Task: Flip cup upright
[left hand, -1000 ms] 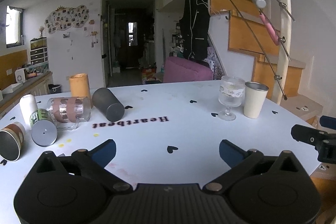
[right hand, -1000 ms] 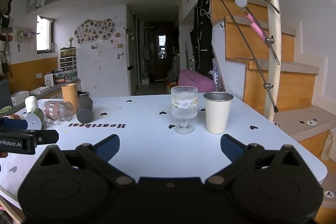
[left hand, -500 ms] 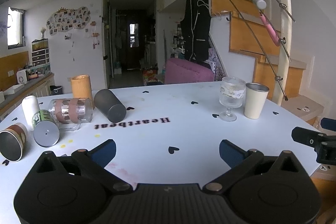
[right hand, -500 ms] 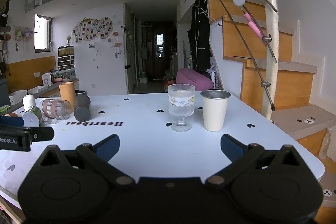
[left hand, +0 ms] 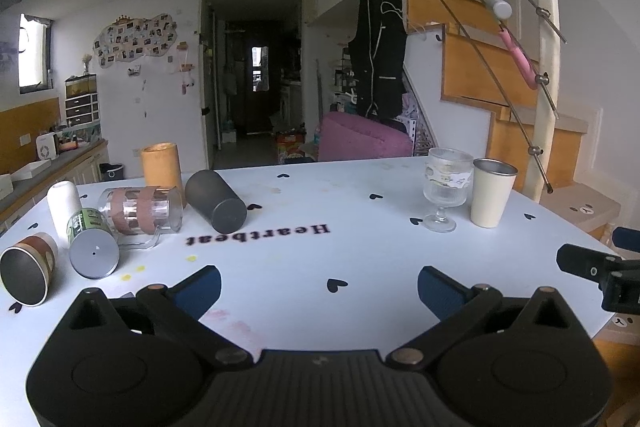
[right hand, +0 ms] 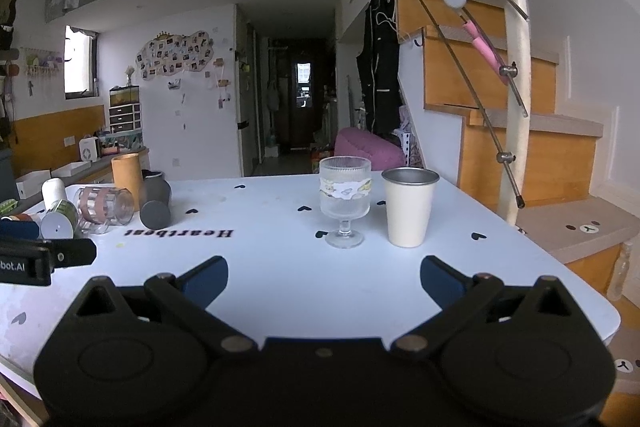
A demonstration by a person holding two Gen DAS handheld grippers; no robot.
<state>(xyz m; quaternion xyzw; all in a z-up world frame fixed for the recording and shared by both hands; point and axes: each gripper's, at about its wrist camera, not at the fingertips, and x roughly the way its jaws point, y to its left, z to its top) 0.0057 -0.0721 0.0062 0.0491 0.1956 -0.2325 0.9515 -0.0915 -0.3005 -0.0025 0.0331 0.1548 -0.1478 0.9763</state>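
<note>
Several cups lie on their sides at the left of the white table (left hand: 300, 267): a dark grey cup (left hand: 216, 201), a clear glass mug with brown bands (left hand: 140, 211), a green-labelled can-like cup (left hand: 90, 239) and a brown paper cup (left hand: 26, 275). The dark grey cup (right hand: 156, 201) and glass mug (right hand: 104, 205) also show in the right wrist view. My left gripper (left hand: 318, 289) is open and empty, short of the cups. My right gripper (right hand: 324, 277) is open and empty, facing an upright stemmed glass (right hand: 345, 201) and cream metal cup (right hand: 409, 205).
An orange cylinder (left hand: 159, 165) and a white cylinder (left hand: 64, 203) stand upright behind the fallen cups. The stemmed glass (left hand: 446, 195) and cream cup (left hand: 492, 197) stand at the right. The table's edge and wooden stairs (right hand: 520, 155) are to the right.
Both grippers have drifted slightly; the cups sit a little higher and closer in the views. Nothing was grasped or moved.
</note>
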